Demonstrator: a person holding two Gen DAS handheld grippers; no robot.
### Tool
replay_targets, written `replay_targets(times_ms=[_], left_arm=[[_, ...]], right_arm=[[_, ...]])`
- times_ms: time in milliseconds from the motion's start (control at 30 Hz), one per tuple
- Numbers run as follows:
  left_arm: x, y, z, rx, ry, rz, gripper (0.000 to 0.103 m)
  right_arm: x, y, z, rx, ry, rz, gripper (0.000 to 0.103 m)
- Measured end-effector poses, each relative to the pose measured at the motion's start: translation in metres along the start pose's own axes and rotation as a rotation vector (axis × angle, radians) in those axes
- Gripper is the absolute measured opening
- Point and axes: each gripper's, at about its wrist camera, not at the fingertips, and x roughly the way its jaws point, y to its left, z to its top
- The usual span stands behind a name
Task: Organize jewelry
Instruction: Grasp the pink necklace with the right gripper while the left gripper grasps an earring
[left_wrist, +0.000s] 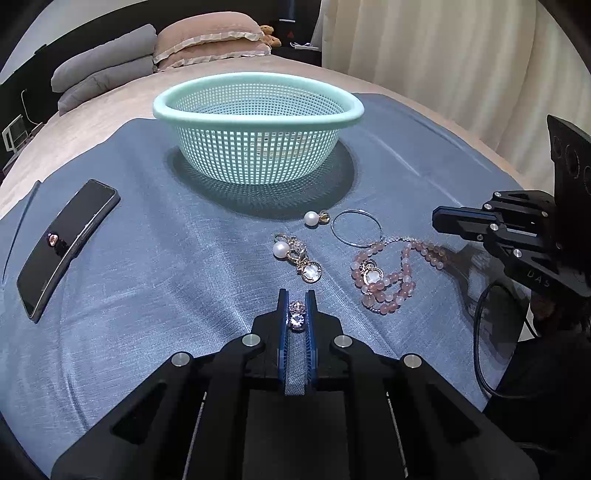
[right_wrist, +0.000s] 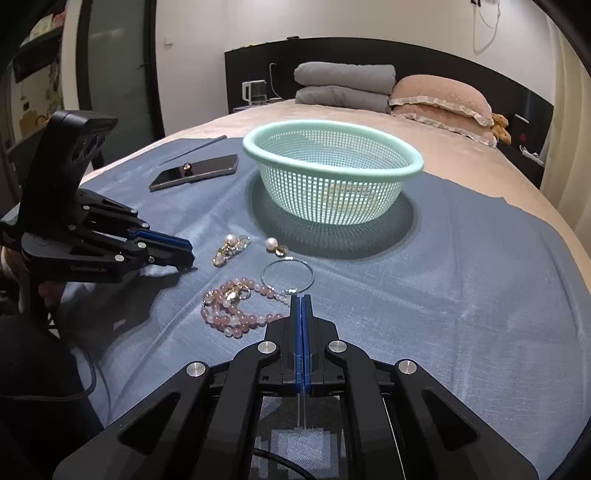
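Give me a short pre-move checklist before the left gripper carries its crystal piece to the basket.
1. Left gripper closed on crystal earring: ok.
2. Earring lifted off the blue cloth: cannot tell.
3. Mint basket upright, mouth open: ok.
4. Right gripper shut, holding nothing: ok.
5. Path to the basket crosses the pearl charm: not ok.
6. Pink bead bracelet off to the side: ok.

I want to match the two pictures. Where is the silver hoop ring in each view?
Left wrist view: silver hoop lies right of centre, just above the pink bead bracelet.
Right wrist view: hoop lies centre, just ahead of the right tool.
Shared landmark: green mesh basket behind it.
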Motion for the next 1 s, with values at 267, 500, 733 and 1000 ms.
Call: replay_targets(times_ms=[267, 500, 733, 1000], left_arm=[[-0.014, 0.011, 0.004, -0.012, -0.025, 0.018, 0.009], [-0.015, 0.014, 0.006, -0.013, -0.026, 0.017, 0.009], [-0.015, 0.012, 0.009, -0.014, -0.028, 0.011, 0.009], [-0.028, 0.015, 0.011, -0.016, -0.052, 0.025, 0.009]], right_arm=[[0.002, 0.001, 0.003, -0.006, 0.025, -0.003, 0.006], [0.016, 0.001, -0.009, 0.013, 0.070, 0.000, 0.046], [0.027, 0.000, -0.016, 0.031, 0.119, -0.014, 0.011], [0.010, -0.002, -0.006, 0.050, 0.099, 0.003, 0.005]])
